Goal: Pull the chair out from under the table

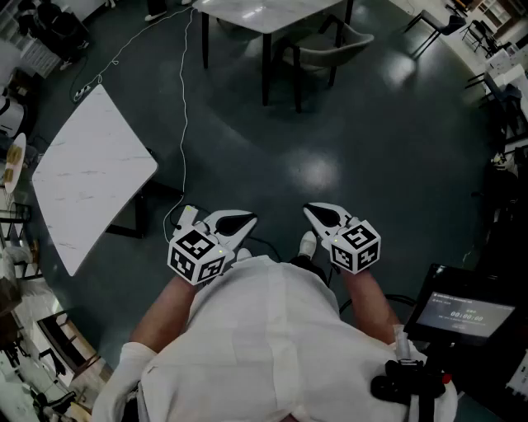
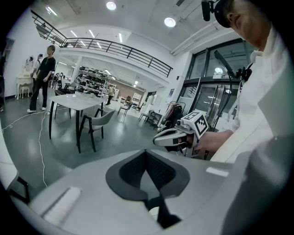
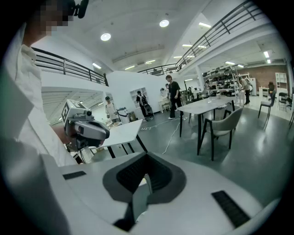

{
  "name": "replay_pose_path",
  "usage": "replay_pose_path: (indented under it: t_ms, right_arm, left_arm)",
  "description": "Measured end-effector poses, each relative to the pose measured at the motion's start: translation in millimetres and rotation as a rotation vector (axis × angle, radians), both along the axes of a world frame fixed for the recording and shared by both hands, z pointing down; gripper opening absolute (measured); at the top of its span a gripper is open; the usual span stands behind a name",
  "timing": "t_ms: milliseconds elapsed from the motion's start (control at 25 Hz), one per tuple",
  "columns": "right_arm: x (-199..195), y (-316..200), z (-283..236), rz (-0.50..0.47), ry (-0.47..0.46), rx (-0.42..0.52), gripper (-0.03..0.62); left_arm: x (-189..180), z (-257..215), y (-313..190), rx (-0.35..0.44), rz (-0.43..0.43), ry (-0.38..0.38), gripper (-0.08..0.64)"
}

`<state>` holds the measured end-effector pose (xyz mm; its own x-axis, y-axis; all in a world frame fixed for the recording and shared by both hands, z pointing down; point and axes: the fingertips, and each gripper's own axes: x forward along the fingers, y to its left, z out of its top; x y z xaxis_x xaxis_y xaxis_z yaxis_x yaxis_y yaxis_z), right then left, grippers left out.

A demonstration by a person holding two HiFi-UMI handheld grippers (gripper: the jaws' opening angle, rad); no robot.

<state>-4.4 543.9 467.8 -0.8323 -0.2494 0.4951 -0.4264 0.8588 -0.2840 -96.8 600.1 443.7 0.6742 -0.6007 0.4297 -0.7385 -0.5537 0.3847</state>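
Observation:
A grey chair (image 1: 332, 48) is tucked under a white table (image 1: 262, 11) at the far side of the room. It shows in the left gripper view (image 2: 100, 120) and the right gripper view (image 3: 226, 123) too, several steps away. My left gripper (image 1: 239, 224) and my right gripper (image 1: 316, 216) are held close to the person's body, side by side, far from the chair. Both are shut with nothing between the jaws. Each gripper shows in the other's view: the right gripper (image 2: 161, 139) and the left gripper (image 3: 95, 131).
A second white table (image 1: 91, 177) stands at the left, and a thin cable (image 1: 183, 107) runs across the dark floor. A screen on a stand (image 1: 464, 313) is at the lower right. More chairs (image 1: 437, 21) stand at the far right. People (image 3: 174, 96) stand in the distance.

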Motion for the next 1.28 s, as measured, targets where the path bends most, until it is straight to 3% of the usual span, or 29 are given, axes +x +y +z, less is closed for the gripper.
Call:
replay_pose_path:
  t_ms: [200, 400, 600, 800, 1080, 1200, 1280]
  right_arm:
    - [-40.6, 3.0, -5.5, 0.004, 0.008, 0.014, 0.005]
    - [-37.4, -29.2, 0.0, 0.022, 0.028, -0.007, 0.005]
    - [-37.9, -100.7, 16.7, 0.036, 0.005, -0.049, 0.006]
    - [-36.8, -190.5, 2.4, 0.039, -0.049, -0.017, 0.008]
    - [-31.5, -300.6, 1.6, 0.085, -0.047, -0.009, 0.014]
    - [-31.2, -335.5, 10.4, 0.145, -0.043, -0.039, 0.092]
    - [-31.4, -358.3, 16.1, 0.178, -0.041, -0.052, 0.092]
  left_arm:
    - [-37.2, 1.2, -5.9, 0.011, 0.016, 0.030, 0.008]
    - [-30.5, 6.8, -43.6, 0.021, 0.048, 0.041, 0.008]
    - [-29.5, 12.6, -105.4, 0.008, 0.064, -0.004, 0.008]
    - [-21.3, -3.7, -192.2, 0.029, 0.064, -0.039, 0.008]
    - [-4.5, -21.5, -308.0, 0.062, 0.060, -0.028, 0.009]
    - [-3.9, -19.3, -341.0, 0.054, 0.099, -0.013, 0.009]
    - [-8.1, -16.7, -365.1, 0.054, 0.113, 0.000, 0.009]
